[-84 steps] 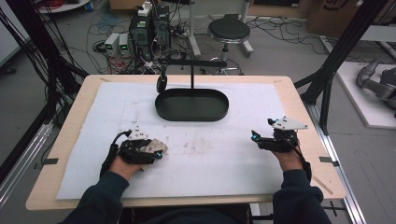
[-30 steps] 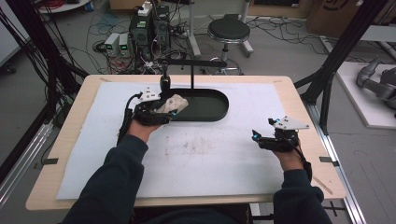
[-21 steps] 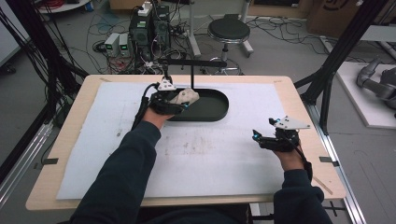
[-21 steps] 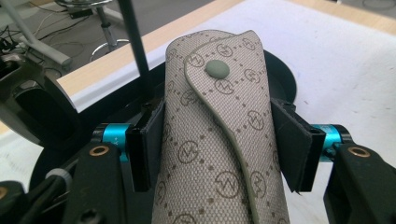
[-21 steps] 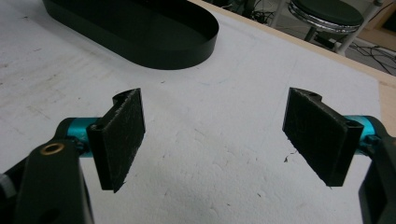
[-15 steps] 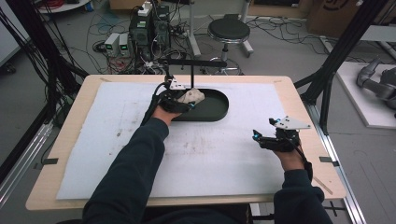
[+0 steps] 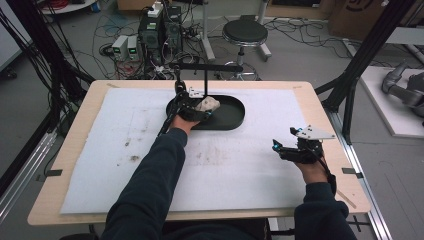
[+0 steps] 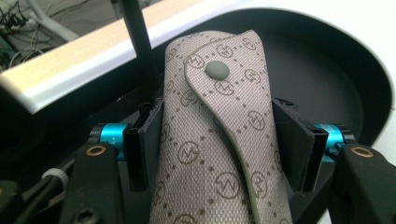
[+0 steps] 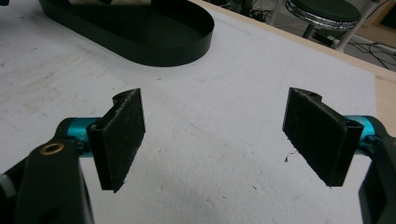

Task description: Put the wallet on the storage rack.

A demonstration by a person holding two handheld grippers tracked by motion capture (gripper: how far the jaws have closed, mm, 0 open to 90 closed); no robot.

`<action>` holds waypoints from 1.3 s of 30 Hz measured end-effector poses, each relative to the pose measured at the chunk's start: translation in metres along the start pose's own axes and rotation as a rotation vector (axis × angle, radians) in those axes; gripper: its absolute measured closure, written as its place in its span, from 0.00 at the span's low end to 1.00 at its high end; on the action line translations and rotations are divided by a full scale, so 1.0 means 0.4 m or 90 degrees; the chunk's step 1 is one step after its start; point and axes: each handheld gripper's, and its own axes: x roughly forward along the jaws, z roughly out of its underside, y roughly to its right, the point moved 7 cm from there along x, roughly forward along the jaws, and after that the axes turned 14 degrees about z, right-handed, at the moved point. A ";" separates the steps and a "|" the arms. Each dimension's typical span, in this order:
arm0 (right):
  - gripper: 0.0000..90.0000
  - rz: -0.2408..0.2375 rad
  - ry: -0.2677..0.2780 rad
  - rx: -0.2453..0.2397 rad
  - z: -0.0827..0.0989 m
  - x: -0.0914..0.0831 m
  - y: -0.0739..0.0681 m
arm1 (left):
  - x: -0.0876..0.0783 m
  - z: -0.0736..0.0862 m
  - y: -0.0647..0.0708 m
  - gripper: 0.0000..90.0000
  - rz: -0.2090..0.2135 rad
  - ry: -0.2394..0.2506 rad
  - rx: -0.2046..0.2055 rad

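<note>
Clamping one pouch [image 8: 219,140] lengthwise, snap end pointing away, left gripper [image 8: 219,140] hovers over tray [image 7: 232,117]; right gripper [image 9: 217,135] gapes empty.

Even, diffuse overhead light is falling on the white mat [image 7: 260,165], casting only faint shadows, while both gripper views are showing soft, slightly blurred backgrounds.

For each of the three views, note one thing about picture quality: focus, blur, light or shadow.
High view: soft and grainy, with even light on the table. Left gripper view: the pouch is sharp, its snap and pattern crisp, while the far table edge blurs. Right gripper view: the right gripper is sharp, and the stool behind is hazy.
</note>
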 end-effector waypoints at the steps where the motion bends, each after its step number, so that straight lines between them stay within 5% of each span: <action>1: 0.24 0.001 0.000 0.000 0.000 0.001 0.000 | 0.003 0.003 -0.004 0.43 -0.002 -0.004 -0.001; 9: 0.24 0.000 0.000 -0.002 0.001 0.000 -0.001 | 0.011 0.010 -0.008 0.38 -0.005 -0.001 -0.018; 13: 0.24 0.001 0.004 -0.003 0.000 -0.002 0.001 | -0.017 -0.002 -0.002 0.36 -0.001 0.005 -0.027; 20: 0.24 -0.004 -0.002 -0.004 0.006 -0.002 -0.002 | -0.125 -0.018 0.044 0.42 0.017 0.094 -0.038; 28: 0.24 -0.015 -0.009 0.000 0.017 0.006 -0.002 | -0.286 0.051 0.073 0.36 0.006 0.195 -0.056; 34: 0.24 -0.018 -0.009 -0.006 0.018 0.008 -0.006 | -0.375 0.115 0.088 0.23 0.003 0.224 -0.047; 39: 0.24 -0.018 -0.010 -0.008 0.017 0.008 -0.008 | -0.423 0.159 0.096 0.22 -0.009 0.229 -0.026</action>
